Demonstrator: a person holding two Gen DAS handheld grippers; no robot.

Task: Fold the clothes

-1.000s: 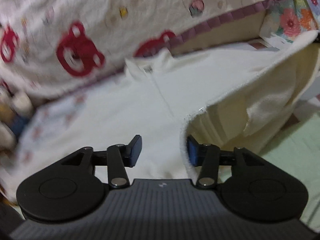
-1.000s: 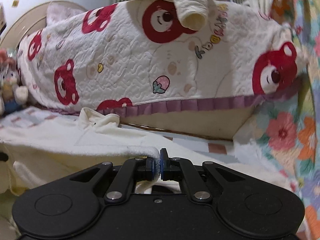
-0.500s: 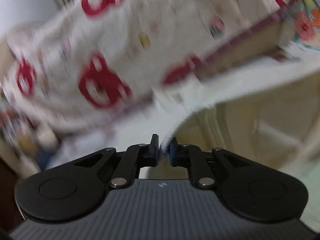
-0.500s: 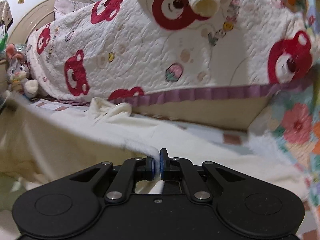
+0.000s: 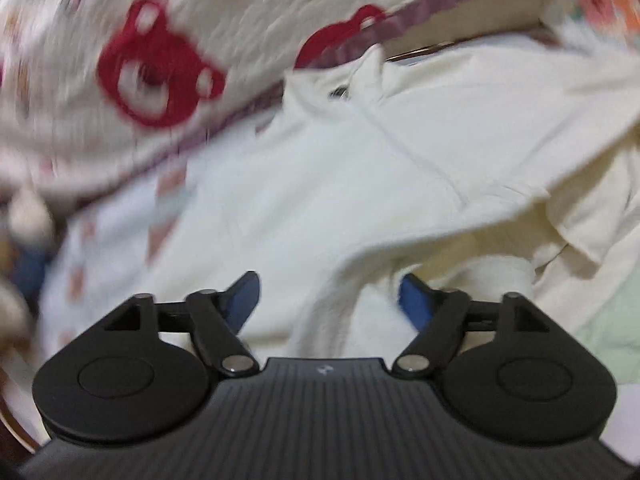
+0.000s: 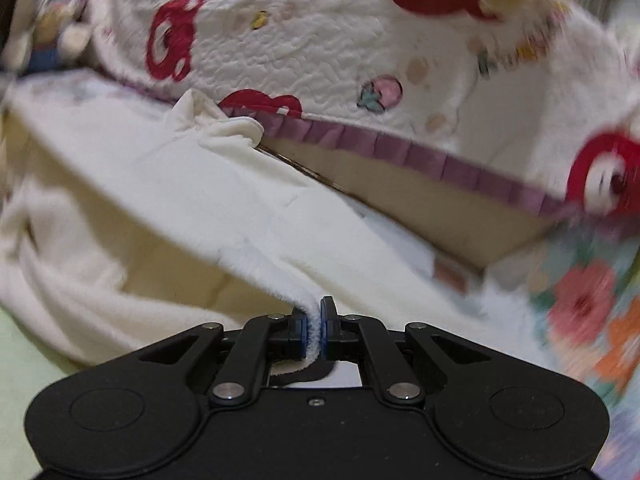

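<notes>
1. The cream-white fleece garment with a zip collar (image 5: pixel 340 184) lies spread on the bed, its collar near the purple-trimmed edge of the white quilt with red bear prints (image 5: pixel 160 72).
2. The left gripper (image 5: pixel 328 300) has its jaws wide apart and grips nothing; a folded edge of the fleece passes between the two blue pads (image 5: pixel 244 296).
3. The right gripper (image 6: pixel 314 330) is closed tightly on the fluffy hem of the garment (image 6: pixel 224 216), which rises from the bed to the jaws.
4. A flowered cloth (image 6: pixel 584 304) lies to the right.
</notes>
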